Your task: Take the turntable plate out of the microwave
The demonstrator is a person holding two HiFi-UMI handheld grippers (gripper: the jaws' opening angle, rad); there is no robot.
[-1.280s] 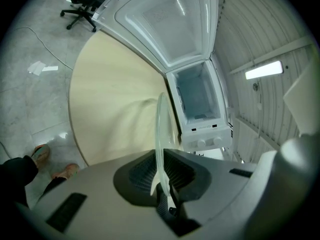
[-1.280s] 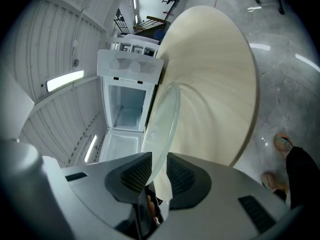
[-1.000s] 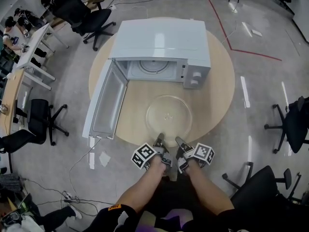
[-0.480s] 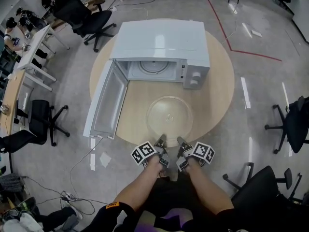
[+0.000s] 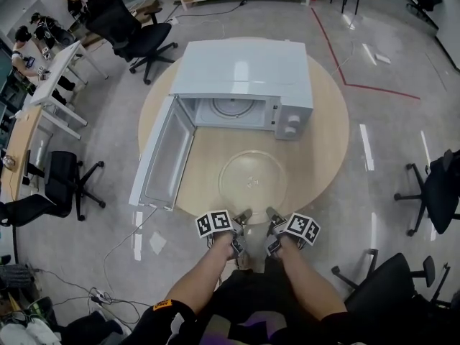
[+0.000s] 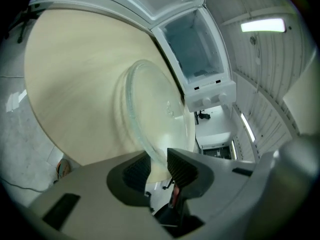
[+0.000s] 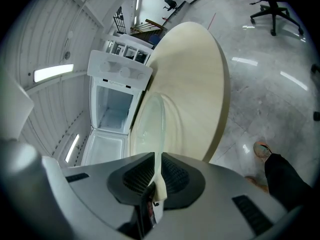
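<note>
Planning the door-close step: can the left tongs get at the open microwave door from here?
Probably yes. The left tongs have just been opening, with the turntable plate rim loose between them, and only bare table lies toward the open microwave door. The right tongs grip the plate.

1. The left gripper (image 5: 242, 216) loosens: its jaws have just been opening. In the left gripper view they now stand apart, with the rim of the turntable plate (image 6: 150, 116) loose between the pads and no longer pinched.
2. The left gripper's marker cube (image 5: 214, 223) rolls. Earlier it stood on one corner; now its top face sits squarer in the head view.
3. The head view's framing shifts: the microwave (image 5: 241, 70) and the table (image 5: 323, 121) sit slightly lower in the frame.
</note>
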